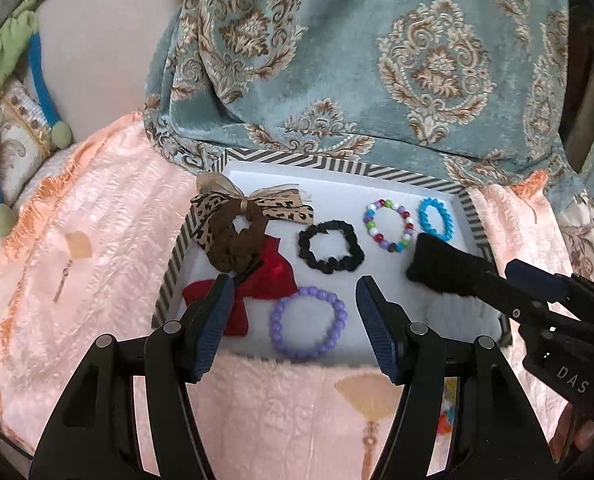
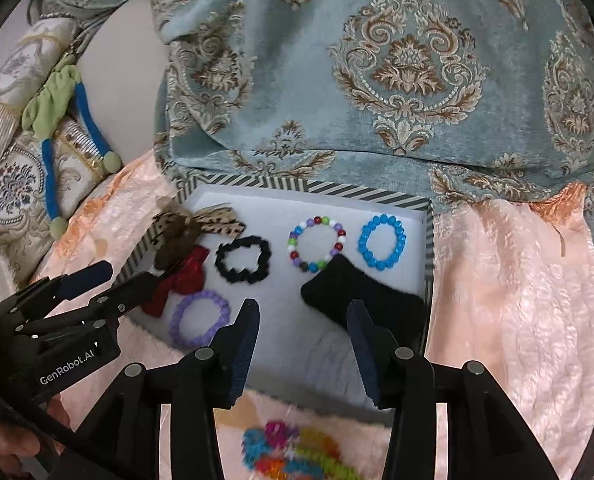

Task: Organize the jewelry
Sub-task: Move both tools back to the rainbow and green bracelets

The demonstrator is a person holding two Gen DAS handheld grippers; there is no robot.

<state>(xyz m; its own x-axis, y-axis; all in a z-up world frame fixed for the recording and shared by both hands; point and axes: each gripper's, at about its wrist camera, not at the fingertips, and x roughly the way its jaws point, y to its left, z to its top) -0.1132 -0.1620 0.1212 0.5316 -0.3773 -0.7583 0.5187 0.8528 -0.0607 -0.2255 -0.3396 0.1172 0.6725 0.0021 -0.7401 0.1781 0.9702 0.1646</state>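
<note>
Tray (image 1: 471,216) with striped rim sits on peach cloth (image 1: 109,232), in front of a blue patterned cushion (image 1: 377,60). Contents, all lying flat on the white liner: brown scrunchie with leopard bow (image 1: 237,236) at the left rim, red bow (image 1: 273,280) just below it, black scrunchie (image 1: 331,248) mid-tray, purple bead bracelet (image 1: 308,329) at the near edge, multicolour bead bracelet (image 1: 388,225) and blue bracelet (image 1: 436,218) at the far right, black band (image 2: 361,292) at the right wall. Left gripper (image 1: 295,322): jaws apart, nothing between them, hanging above the purple bracelet and red bow. Right gripper (image 2: 303,342): jaws apart, empty, above bare liner beside the black band. A bright multicolour pile (image 2: 293,454) lies on the cloth outside the tray, near the right gripper; blurred, probably coil hair ties. Judgement: both grippers are between placements; most pieces are already in the tray. The next move likely calls for the right gripper to turn toward the pile, pinch one piece, and set it on free liner near the front without disturbing the neighbours.
</note>
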